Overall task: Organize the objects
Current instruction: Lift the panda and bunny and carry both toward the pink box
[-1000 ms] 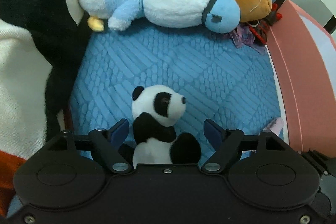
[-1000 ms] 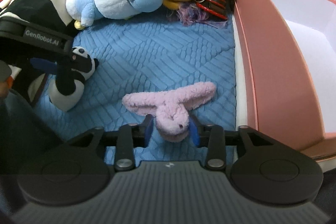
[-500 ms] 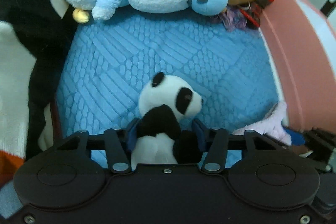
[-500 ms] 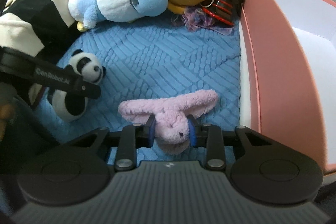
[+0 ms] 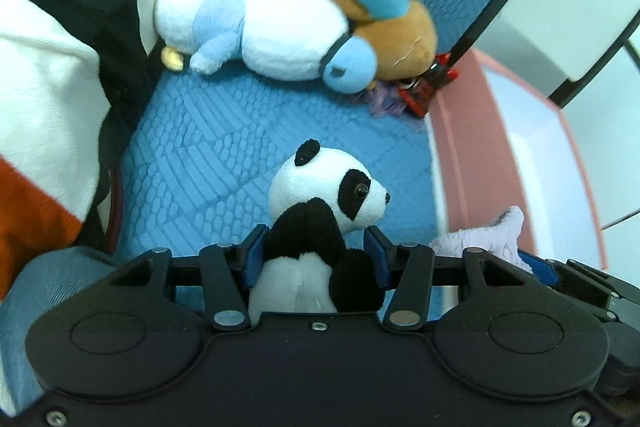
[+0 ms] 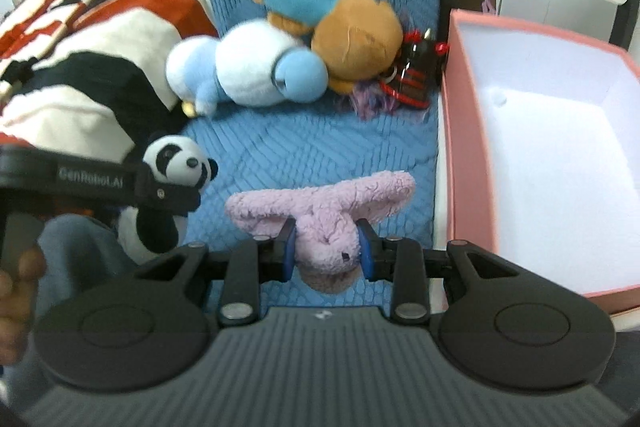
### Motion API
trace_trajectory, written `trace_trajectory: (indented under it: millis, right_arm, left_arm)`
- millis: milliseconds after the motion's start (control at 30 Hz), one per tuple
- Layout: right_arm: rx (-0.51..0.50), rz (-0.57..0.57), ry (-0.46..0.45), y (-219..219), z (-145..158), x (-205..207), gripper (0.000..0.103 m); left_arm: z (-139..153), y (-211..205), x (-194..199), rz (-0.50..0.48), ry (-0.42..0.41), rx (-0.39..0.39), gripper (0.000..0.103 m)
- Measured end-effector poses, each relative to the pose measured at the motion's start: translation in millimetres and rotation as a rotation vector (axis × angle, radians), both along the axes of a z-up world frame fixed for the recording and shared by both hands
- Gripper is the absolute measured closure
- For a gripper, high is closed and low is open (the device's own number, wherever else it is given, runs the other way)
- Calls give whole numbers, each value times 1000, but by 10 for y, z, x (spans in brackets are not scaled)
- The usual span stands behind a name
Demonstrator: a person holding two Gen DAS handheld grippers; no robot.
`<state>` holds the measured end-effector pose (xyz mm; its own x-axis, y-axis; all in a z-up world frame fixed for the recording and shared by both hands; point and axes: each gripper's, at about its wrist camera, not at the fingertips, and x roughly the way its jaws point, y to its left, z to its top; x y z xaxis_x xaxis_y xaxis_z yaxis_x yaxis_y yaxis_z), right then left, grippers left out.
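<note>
Left claw [image 5: 316, 259] clamps the panda [image 5: 320, 211]; right claw [image 6: 326, 253] clamps the pink bunny [image 6: 324, 211], pink box [image 6: 464, 155] lying at frame right.

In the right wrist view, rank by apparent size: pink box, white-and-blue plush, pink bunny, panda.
Largest to smallest as they look:
1. pink box
2. white-and-blue plush
3. pink bunny, though nearness to the camera enlarges it, so its place against the plush is unsure
4. panda, partly hidden by the left gripper
</note>
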<state>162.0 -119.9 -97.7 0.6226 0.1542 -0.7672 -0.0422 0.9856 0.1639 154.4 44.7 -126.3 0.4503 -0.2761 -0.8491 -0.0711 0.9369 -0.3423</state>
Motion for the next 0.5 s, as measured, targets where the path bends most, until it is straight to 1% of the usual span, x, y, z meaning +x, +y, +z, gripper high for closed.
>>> trace_trajectory:
  millis: [133,300,500]
  right_arm:
    - [4,-2,-46,-43,288,-127,69]
    - [24,-7,-80,-119,570,-264,69]
    - [32,-5,-120,-232,798,-359,69]
  left_arm:
    - [298,-25,-164,23,-49,-20,54]
    - [617,-105,-293,34,-102,-27,53]
    - [858,-263,-353,46,-144,-32,53]
